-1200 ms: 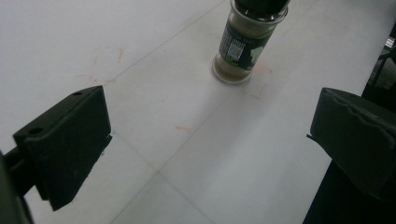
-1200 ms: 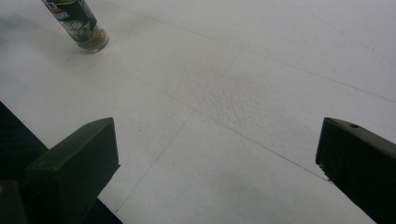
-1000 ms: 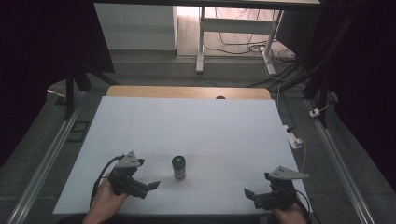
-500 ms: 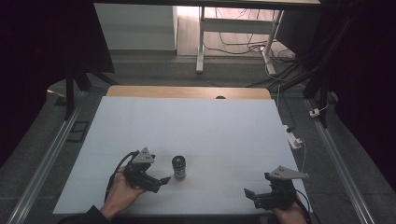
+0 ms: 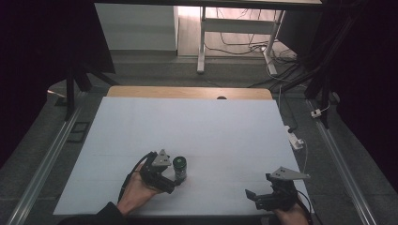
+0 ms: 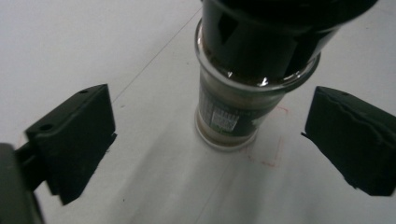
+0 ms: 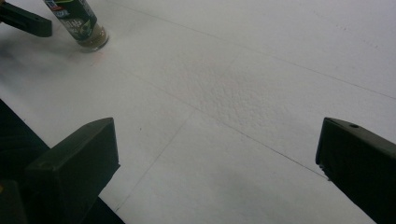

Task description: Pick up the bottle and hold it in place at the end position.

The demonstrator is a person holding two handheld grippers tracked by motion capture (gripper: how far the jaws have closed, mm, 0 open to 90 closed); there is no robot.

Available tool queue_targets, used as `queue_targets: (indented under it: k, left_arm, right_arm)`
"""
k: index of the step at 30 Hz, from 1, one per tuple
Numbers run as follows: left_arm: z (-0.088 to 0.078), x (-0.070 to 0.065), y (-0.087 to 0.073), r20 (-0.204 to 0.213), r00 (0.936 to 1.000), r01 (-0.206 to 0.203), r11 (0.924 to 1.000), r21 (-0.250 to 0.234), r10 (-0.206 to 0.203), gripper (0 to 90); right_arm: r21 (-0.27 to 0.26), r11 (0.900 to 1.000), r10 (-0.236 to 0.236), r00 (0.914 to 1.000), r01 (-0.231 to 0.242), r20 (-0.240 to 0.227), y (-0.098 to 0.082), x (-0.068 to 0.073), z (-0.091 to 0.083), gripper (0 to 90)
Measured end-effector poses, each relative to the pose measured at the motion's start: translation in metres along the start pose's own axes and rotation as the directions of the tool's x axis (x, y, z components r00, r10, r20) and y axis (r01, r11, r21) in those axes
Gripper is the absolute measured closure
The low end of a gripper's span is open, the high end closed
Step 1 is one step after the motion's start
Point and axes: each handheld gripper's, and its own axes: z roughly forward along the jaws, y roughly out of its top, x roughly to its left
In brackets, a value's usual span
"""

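At the near left of the white tabletop (image 5: 211,122): left gripper (image 5: 173,181), low in a hand (image 5: 136,190), aimed at the spice jar (image 5: 179,168). Jaws wide and released, having just been closing a little, with the jar between them but no pad pressing on it; bare table visible on both sides in the left gripper view.

Just right of that: the jar itself, upright, near edge of the table, left of centre, on a faint red outlined square (image 6: 273,140). Dark cap, glass body, green label, brownish fill.

Likely trouble from here:
- Jar not centred between the pads, closer to one than the other in the left gripper view. One-sided contact on closing, then a shove sideways off the red square, or a tip-over.
- Tall, narrow and smooth glass; a low or slanted pinch apt to slip or twist under the weight of the cap end.
- A pinch on the cap alone, rather than the body, apt to turn the cap instead of holding the jar.

Far over at the near right: right gripper (image 5: 253,199), well apart from the jar, jaws parted with nothing between them but bare tabletop; little risk there unless swung leftward into the jar
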Motion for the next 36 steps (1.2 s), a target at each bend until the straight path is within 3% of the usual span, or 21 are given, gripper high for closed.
queue_targets:
  k: [8, 11, 12, 25, 36]
  left_arm:
    - [0.0, -0.002, 0.003, 0.044, 0.9989, -0.013, 0.9995, -0.028, 0.014, 36.9]
    - [-0.001, -0.003, 0.003, 0.056, 0.9981, -0.022, 0.9991, -0.035, 0.024, 44.0]
    - [-0.002, -0.003, 0.003, 0.065, 0.9975, -0.027, 0.9991, -0.033, 0.029, 52.2]
    - [-0.002, 0.0, 0.009, 0.072, 0.9965, -0.04, 0.999, -0.02, 0.042, 53.6]
    - [-0.006, 0.016, 0.032, 0.094, 0.994, -0.051, 0.9978, -0.044, 0.055, 53.7]
  right_arm:
    - [0.005, 1.0, -0.003, 1.0, 0.003, 0.002, 0.0, 0.0, 0.0, 0.0]
    - [0.005, 1.0, -0.003, 1.0, 0.003, 0.002, 0.0, 0.0, 0.0, 0.0]
    - [0.005, 1.0, -0.003, 1.0, 0.003, 0.001, 0.0, 0.0, 0.0, 0.0]
    - [0.009, 1.0, -0.002, 1.0, 0.002, -0.002, 0.0, 0.0, 0.0, 0.0]
    - [0.008, 1.0, 0.004, 1.0, -0.004, -0.004, 0.0, -0.001, 0.001, 0.0]
